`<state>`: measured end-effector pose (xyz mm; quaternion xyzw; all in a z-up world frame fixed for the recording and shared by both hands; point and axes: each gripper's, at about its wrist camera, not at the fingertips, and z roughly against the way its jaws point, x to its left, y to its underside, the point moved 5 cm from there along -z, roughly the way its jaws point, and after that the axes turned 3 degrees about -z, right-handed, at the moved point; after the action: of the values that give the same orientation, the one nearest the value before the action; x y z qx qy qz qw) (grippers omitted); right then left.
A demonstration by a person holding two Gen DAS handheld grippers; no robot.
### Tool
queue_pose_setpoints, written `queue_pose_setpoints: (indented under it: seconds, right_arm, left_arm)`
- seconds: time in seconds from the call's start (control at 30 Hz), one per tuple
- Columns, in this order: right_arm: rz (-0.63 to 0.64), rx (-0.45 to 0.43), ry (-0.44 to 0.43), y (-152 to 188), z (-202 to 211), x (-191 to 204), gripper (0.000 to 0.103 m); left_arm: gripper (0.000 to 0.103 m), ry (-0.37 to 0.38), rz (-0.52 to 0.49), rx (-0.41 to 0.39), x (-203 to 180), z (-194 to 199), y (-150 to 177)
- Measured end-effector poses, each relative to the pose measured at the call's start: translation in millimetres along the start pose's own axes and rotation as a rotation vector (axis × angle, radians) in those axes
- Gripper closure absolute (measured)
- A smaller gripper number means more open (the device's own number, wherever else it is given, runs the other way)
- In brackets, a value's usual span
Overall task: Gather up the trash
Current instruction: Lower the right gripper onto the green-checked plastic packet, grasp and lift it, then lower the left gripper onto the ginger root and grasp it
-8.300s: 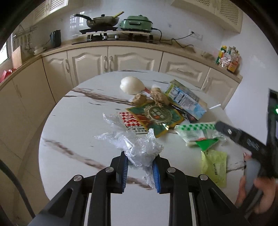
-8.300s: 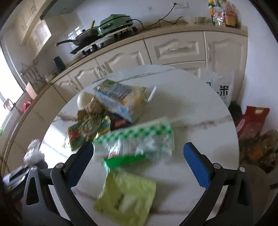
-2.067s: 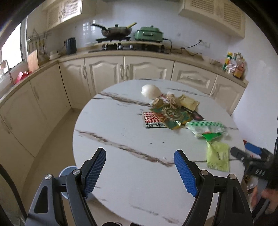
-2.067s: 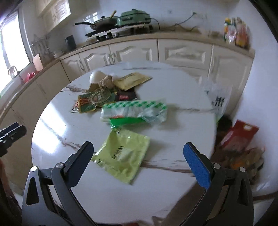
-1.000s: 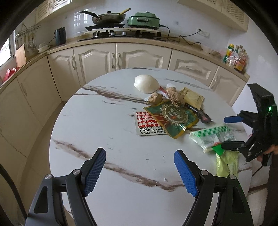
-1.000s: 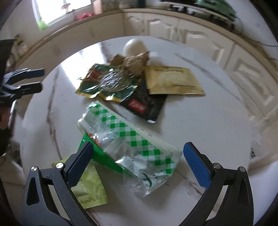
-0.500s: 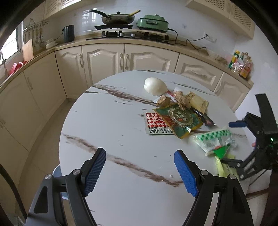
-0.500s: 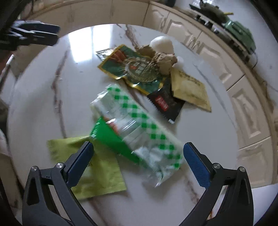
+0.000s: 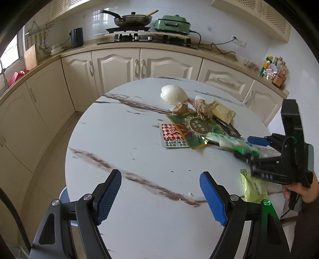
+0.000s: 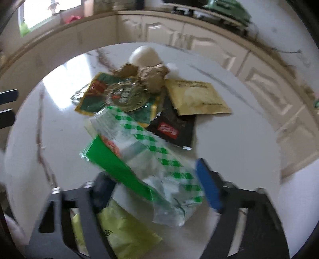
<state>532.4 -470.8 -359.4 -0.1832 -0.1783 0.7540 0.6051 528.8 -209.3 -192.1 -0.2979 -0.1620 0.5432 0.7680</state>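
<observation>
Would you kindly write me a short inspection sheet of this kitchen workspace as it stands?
Surface: round marble table, dark veins.
Job's things: green-checked clear wrapper, lime packet, dark green foil packet, red-checked packet, black sachet, tan sachet.
Clutter: white bun, brown crumpled lumps.
Grippers: left gripper open, empty; right gripper closing, checked wrapper between its jaws.
Cables: cord along the counter.
Surroundings: cream cabinets, pan, green cooker.
</observation>
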Motion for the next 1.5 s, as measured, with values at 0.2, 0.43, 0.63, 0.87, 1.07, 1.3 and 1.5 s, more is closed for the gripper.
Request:
queue_pose_setpoints:
  seconds: [0.2, 0.43, 0.63, 0.87, 1.07, 1.3, 1.5]
  right_arm:
    - [0.017, -0.031, 0.098, -2.0, 5.8, 6.0, 0.079]
    - [-0.006, -0.099, 0.107, 3.1, 28.7, 11.1, 0.089]
    - [-0.069, -0.144, 0.084, 2.2, 44.4, 0.6, 0.089]
    - [-0.154, -0.193, 0.081, 0.6, 49.1, -17.9, 0.089]
    - [-0.192, -0.203, 0.093, -5.1, 38.5, -32.8, 0.089]
    - [-0.244, -0.200, 0.120, -25.3, 21.7, -48.1, 0.089]
    - [-0.287, -0.188, 0.096, -25.0, 11.5, -56.1, 0.089]
  left_arm:
    - [0.026, 0.000, -0.020, 0.010, -8.5, -4.1, -2.7]
    - [0.026, 0.005, -0.043, 0.043, -23.9, -29.0, -14.3]
    - [0.026, 0.042, -0.037, 0.071, -32.1, -56.3, -32.3]
    - [0.026, 0.062, -0.022, 0.115, -39.4, -105.4, -57.8]
    - [0.026, 0.068, 0.012, 0.104, -38.8, -125.9, -90.6]
    - [0.026, 0.055, -0.067, 0.102, -67.8, -167.3, -129.1]
    - [0.026, 0.019, -0.102, 0.087, -82.9, -195.0, -143.5]
